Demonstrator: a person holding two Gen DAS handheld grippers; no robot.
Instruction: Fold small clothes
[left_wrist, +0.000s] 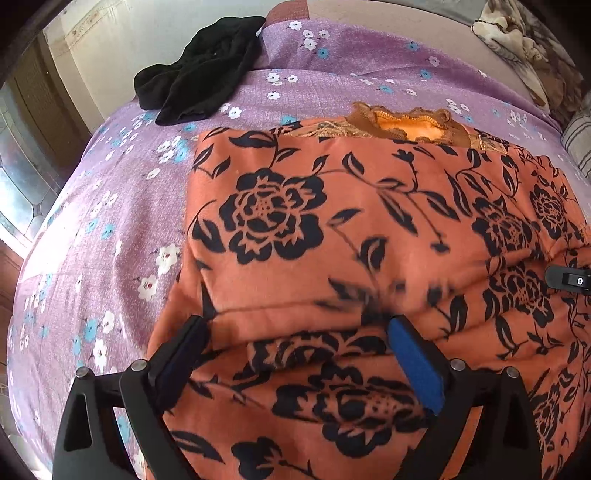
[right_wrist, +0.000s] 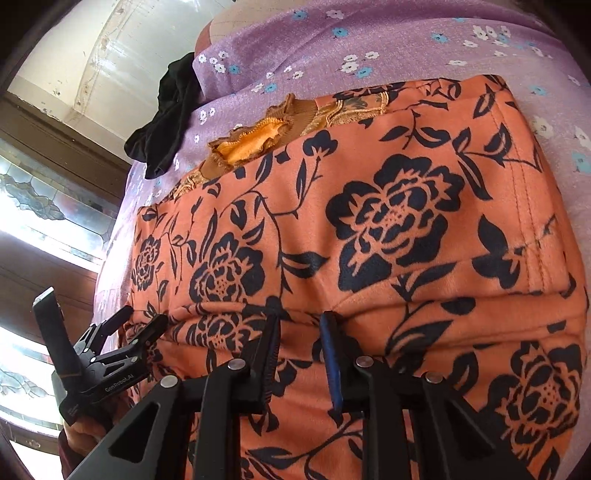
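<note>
**Asker:** Orange fabric fills both views. How far along is the fold?

**Describer:** Partway, I judge. The orange garment (left_wrist: 332, 229) lies on a purple flowered bedsheet (left_wrist: 110, 206) with its sides already turned in, making a neat rectangle. A folded edge runs crosswise just ahead of both sets of fingertips. At least one more fold, bottom to top, looks to be left. A black garment (left_wrist: 199, 70) sits crumpled well beyond the fingers, not yet folded.

**Asker:** What are the grippers doing?

**Describer:** The left gripper (left_wrist: 299, 332) is spread wide, its fingers straddling the near fold without pinching it. The right gripper (right_wrist: 299, 325) has its fingers narrowed, with a ridge of cloth between them; whether the pads actually press it, I cannot tell.

**Asker:** And the garment itself?

**Describer:** Soft, fleecy, printed with black roses and leaves. A frilled, lace-trimmed neckline (left_wrist: 406, 125) shows at the far end.
</note>
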